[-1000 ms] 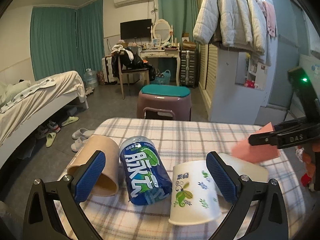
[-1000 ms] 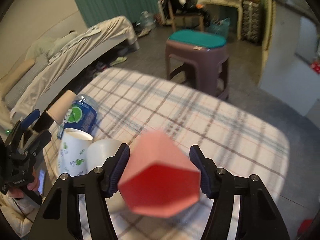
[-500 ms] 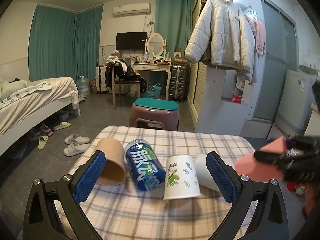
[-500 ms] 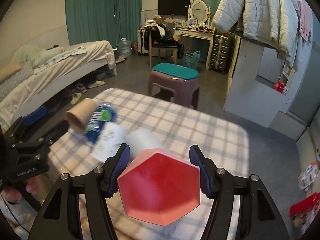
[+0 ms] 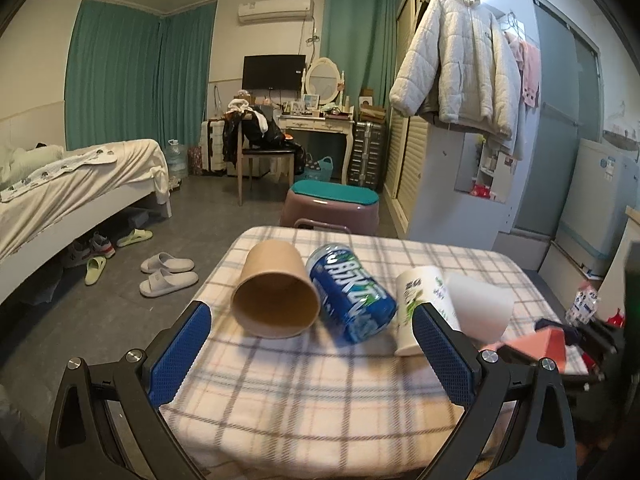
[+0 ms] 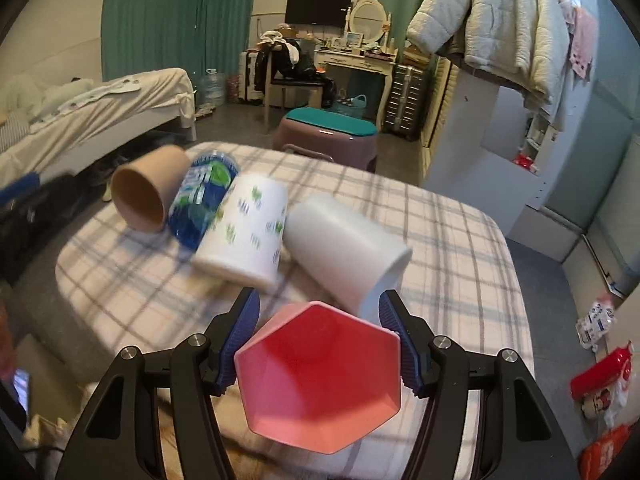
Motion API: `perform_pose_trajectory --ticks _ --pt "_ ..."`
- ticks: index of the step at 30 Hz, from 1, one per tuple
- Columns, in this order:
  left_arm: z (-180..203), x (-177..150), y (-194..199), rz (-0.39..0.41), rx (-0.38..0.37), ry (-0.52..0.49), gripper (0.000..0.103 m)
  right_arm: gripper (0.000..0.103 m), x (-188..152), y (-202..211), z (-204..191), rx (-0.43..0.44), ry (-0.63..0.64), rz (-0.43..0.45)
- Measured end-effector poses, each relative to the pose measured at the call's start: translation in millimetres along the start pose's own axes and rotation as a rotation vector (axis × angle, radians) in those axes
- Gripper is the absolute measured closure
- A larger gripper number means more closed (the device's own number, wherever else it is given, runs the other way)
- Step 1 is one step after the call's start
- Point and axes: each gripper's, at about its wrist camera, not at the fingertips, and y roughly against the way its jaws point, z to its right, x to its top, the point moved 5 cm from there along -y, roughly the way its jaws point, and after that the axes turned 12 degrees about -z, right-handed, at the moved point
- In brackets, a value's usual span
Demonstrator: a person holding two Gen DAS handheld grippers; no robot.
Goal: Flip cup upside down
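Note:
My right gripper [image 6: 320, 338] is shut on a pink hexagonal cup [image 6: 320, 376], its open mouth facing the camera, held above the near edge of the checked table [image 6: 460, 248]. The cup and gripper also show at the right edge of the left wrist view [image 5: 548, 350]. My left gripper [image 5: 308, 356] is open and empty, above the table's near left side. Lying on their sides in a row are a brown paper cup [image 5: 276, 290], a blue can [image 5: 350, 292], a white cup with green print [image 5: 416, 312] and a plain white cup [image 5: 478, 306].
A purple stool with a teal seat [image 5: 332, 204] stands beyond the table. A bed [image 5: 72, 184] is at the left, slippers [image 5: 168, 274] on the floor, a wardrobe with a hanging white jacket [image 5: 456, 64] at the right. Red packages [image 6: 600, 368] lie on the floor at the right.
Both grippers have pulled back and lowered toward the table's near edge. The pink cup stays gripped, its mouth toward the camera. The lying cups and can have not moved.

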Motion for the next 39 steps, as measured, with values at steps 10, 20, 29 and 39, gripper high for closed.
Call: perform_pose_trajectory --ticks 10,20,29,39 --pt "10.4 -9.2 0.5 -0.024 -0.002 -0.029 0.000 0.040 -44.1 2.5 -9.4 -0.031 -0.019 -0.008" --pt "42.4 -9.7 -0.2 -0.068 0.022 -0.069 0.000 0.041 -46.8 -11.7 -0.9 0.034 -0.052 -0.004" --pt "80.1 -9.4 1.3 -0.099 0.043 -0.127 0.000 0.036 -46.4 5.5 11.5 0.111 -0.062 0.034" --pt "120.7 -4.1 1.9 -0.137 0.047 -0.182 0.000 0.034 -52.0 38.1 60.6 0.057 -0.080 0.053"
